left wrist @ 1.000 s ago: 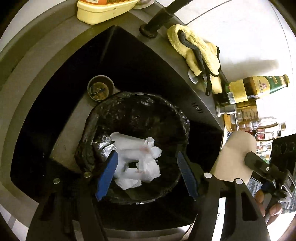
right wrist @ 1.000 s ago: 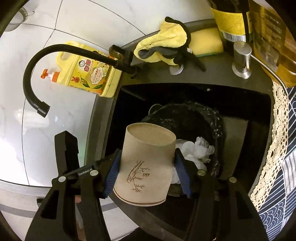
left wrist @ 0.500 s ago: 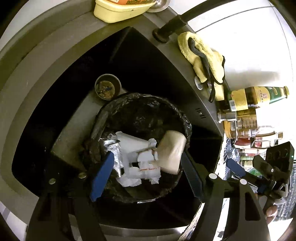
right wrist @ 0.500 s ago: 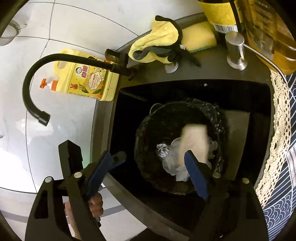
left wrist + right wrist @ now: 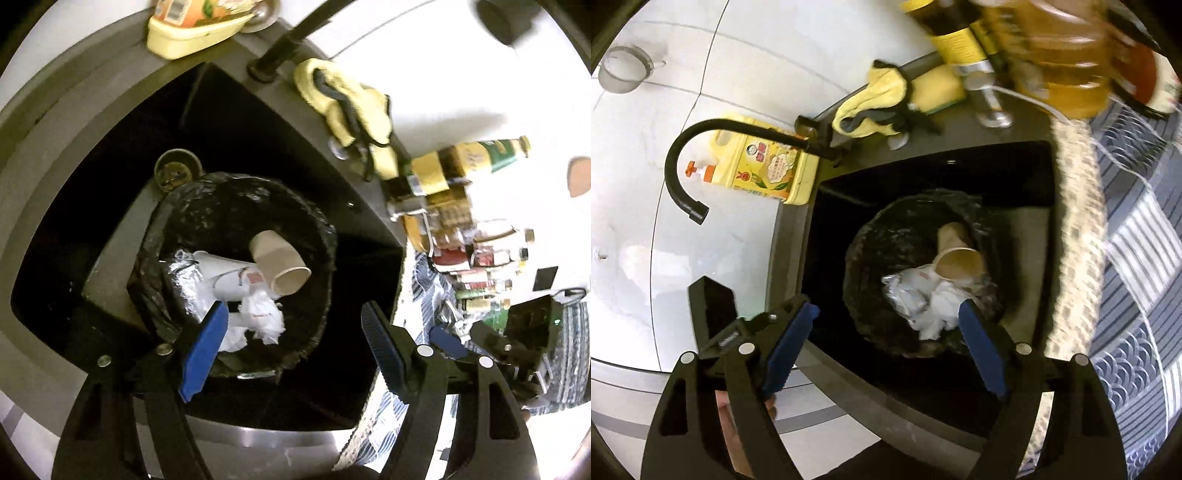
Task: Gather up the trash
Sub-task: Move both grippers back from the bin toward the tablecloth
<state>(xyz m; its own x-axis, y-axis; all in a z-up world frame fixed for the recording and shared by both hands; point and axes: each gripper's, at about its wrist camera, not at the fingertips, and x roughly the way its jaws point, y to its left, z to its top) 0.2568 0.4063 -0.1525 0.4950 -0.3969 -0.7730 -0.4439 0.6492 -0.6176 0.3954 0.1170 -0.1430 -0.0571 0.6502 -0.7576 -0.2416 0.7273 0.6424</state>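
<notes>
A bin lined with a black bag point(image 5: 321, 266) point(image 5: 871, 258) stands in the dark sink. A tan paper cup point(image 5: 277, 262) point(image 5: 956, 254) lies on its side in it, on crumpled white paper point(image 5: 258, 317) point(image 5: 934, 306) and foil point(image 5: 181, 273). My left gripper point(image 5: 295, 350) is open and empty above the bin's near rim. My right gripper point(image 5: 890, 350) is open and empty above the bin. The right gripper also shows at the right edge of the left wrist view point(image 5: 458, 343).
The sink point(image 5: 92, 192) point(image 5: 1034, 158) has a drain strainer point(image 5: 177, 171). Behind it are a black faucet point(image 5: 713, 136), a yellow detergent jug point(image 5: 768, 170), a yellow cloth point(image 5: 351, 107) point(image 5: 875, 103), a sponge point(image 5: 938, 88) and bottles point(image 5: 469, 162) point(image 5: 1060, 55). A patterned cloth point(image 5: 1126, 258) covers the counter at right.
My right gripper opened and let go of the paper cup. The cup fell into the bin and now lies on its side. Both grippers have pulled back from the bin.
</notes>
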